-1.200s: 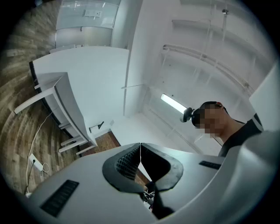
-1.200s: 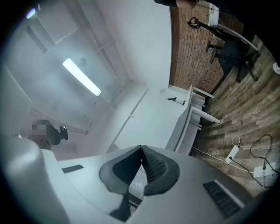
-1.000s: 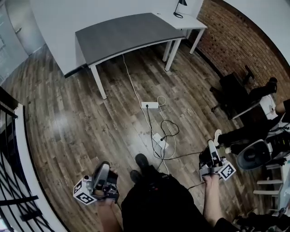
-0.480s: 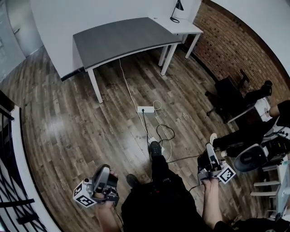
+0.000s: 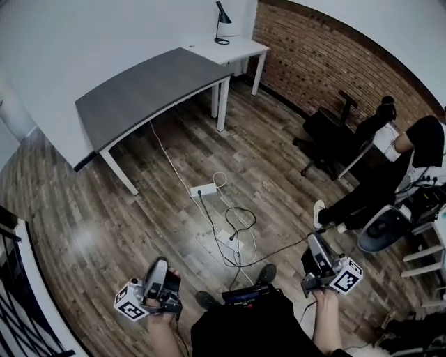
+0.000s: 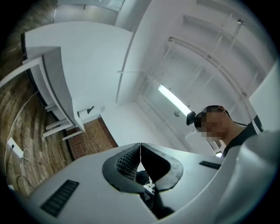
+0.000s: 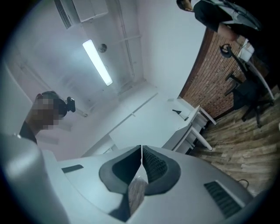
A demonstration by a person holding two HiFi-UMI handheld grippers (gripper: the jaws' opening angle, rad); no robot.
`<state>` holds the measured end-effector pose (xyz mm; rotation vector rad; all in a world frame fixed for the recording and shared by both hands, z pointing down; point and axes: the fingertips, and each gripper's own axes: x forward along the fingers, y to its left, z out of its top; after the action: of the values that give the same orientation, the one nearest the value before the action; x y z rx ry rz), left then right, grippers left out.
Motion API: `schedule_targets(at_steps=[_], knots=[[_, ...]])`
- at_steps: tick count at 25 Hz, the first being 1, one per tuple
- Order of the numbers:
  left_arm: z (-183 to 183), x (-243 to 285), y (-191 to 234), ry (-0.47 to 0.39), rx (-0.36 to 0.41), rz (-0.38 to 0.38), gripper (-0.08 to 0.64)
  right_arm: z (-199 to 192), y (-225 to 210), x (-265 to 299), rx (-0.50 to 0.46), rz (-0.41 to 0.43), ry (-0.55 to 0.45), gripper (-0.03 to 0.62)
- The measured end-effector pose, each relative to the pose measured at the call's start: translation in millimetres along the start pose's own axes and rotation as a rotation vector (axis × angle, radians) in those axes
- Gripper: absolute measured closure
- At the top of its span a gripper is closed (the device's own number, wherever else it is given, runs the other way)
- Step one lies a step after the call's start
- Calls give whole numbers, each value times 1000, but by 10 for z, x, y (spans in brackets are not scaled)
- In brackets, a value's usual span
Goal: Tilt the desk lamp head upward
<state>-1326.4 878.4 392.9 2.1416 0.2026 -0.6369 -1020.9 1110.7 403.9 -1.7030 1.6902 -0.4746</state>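
The desk lamp (image 5: pixel 221 24) stands on the small white table (image 5: pixel 240 50) by the far wall, well apart from my grippers. My left gripper (image 5: pixel 159 265) has its jaws together on nothing. A power strip (image 5: pixel 203 190) lies on the wood floor (image 5: pixel 125 202). My right gripper (image 5: pixel 315 242) has its jaws together too, and a brick wall (image 5: pixel 313 63) runs along the right.

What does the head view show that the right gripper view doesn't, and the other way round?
Head view only: the power strip on the floor and the left gripper. Right gripper view only: the ceiling light, and the right gripper seen close with jaws together, nothing between them. Both: the desk lamp on the white table beside the brick wall.
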Motion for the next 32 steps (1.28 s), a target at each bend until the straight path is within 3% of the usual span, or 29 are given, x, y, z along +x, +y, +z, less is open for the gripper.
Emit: schedule_targets(at_steps=[6,9,12,17,20,26,32], knots=[[-902,1281,165,166,-104,6,546,552,-1092,-862,98,-129,-175,577],[-1372,1733,211,218,-110,29,546,832,-1636,-1135,148,-126,-234,577],[-1725,2163,265,235,-104,42,546,1155,-2003,-1237,150,-109,-226,577],[-2148,2742,187,218,-189,-49,546,1491,-2079,-1406,85,-65,-172,577],[-2407,3071,203,308,-183,-51,546,1579,-2085,-1555,88,-63,-223,577],[-2685,3687,313,414,-182,-100,546,1602,-2256,-1809,114,-145,-334,577],[-3006,4152,610,432,-264,-151,546,1859,-2470,-1980,61,-220,-345,577]])
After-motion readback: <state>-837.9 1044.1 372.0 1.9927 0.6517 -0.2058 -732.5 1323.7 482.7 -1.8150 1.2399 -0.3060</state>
